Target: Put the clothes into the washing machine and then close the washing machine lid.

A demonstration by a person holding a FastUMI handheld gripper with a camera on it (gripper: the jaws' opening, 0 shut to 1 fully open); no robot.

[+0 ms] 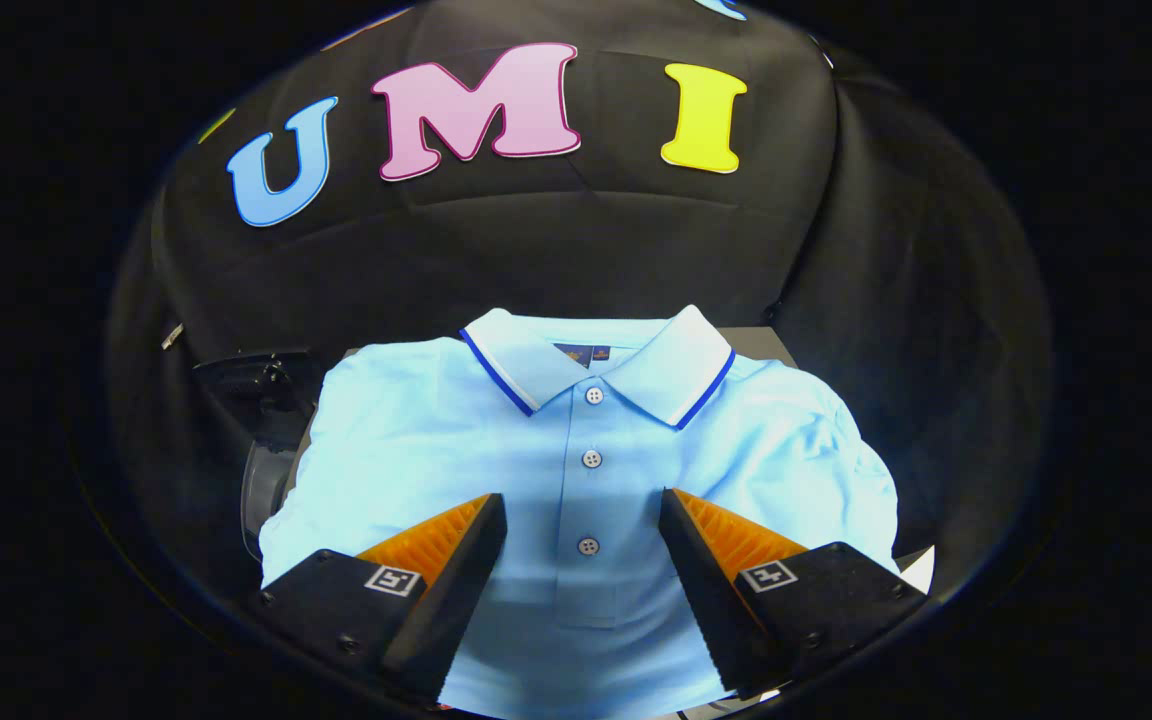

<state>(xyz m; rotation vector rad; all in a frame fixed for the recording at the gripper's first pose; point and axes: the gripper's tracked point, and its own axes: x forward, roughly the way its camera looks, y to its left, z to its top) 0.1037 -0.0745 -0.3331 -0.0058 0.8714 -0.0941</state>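
— How far along are you?

— Barely begun, I'd say. My claw [584, 510] hangs over the light blue polo shirt [586, 460] with its fingers spread wide apart and nothing between them but air. Neither finger presses on the fabric as far as I can tell.

— Where is the shirt?

— Laid out flat, neatly folded, collar away from me and the button placket running straight down between my fingers. Its sleeves are tucked in at the sides. I can't make out what carries it; the cloth covers nearly all of the surface below, though a dark corner [766, 345] shows just behind the collar.

— And the washing machine?

— There's a dark grey rounded shape [266, 480] just beside the shirt's sleeve on one side, partly hidden under the fabric. It may be part of the machine, but I can't say, and I can't tell whether any lid is up or down.

— So what's left?

— Everything, by my judgement: gripping the shirt, carrying it in, shutting the lid.

— Anything in the way?

— Nothing lies on the shirt. A white scrap [921, 570] peeks out near its hem, well clear. Flat fabric may be hard to pinch, though.
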